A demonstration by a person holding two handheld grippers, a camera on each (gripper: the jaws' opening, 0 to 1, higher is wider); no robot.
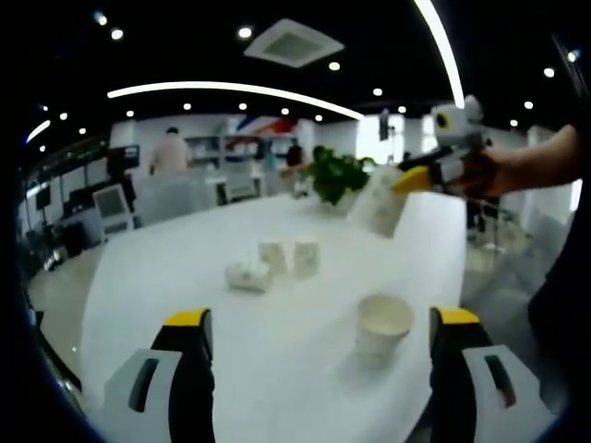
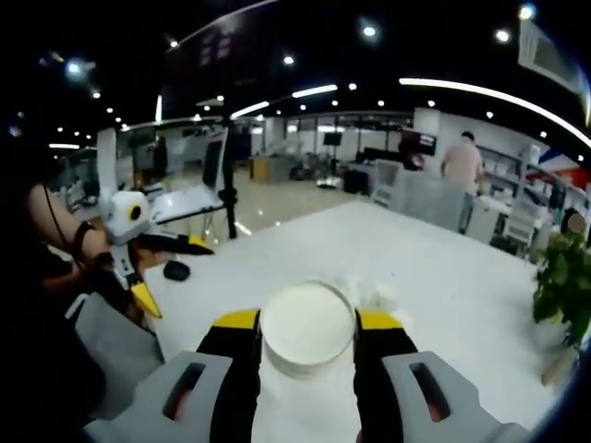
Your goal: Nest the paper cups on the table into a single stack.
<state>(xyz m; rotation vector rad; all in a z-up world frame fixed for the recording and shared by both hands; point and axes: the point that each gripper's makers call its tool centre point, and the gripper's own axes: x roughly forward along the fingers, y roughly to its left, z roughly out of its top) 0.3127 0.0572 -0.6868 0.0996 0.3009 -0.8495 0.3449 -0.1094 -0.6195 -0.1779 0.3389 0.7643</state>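
Right gripper point(image 2: 307, 346) is clamped on a paper cup point(image 2: 307, 329): both fingers press the cup wall from opposite sides, open mouth facing the camera. In the left gripper view the same carried cup point(image 1: 379, 205) hangs in the air, tilted, well beyond the left fingers and above the far side of the surface point(image 1: 277, 369).

Left gripper point(image 1: 319, 346) is released, fingers spread wide, nothing between them. An upright cup point(image 1: 383, 325) stands just ahead of the left fingers, nearer the right-hand one, mouth up (looks like the stack base, my guess). Further out: two upright cups point(image 1: 288, 257) side by side, and a cup on its side point(image 1: 247, 274) touching or just beside them; can't tell which.

Handling, judged from looks:
- Paper cups are very light and thin-walled. Hard squeeze ovalises the rim, then it won't nest cleanly.
- Grip mid-wall or just under the rolled rim (stiffest part), light force.
- Smooth wall, so it may slip or rotate in the fingers.
- The free-standing cup will tip or skid if bumped off-axis; lower the carried cup straight in, base first.
- The tipped cup needs righting, or a grab across its wall.
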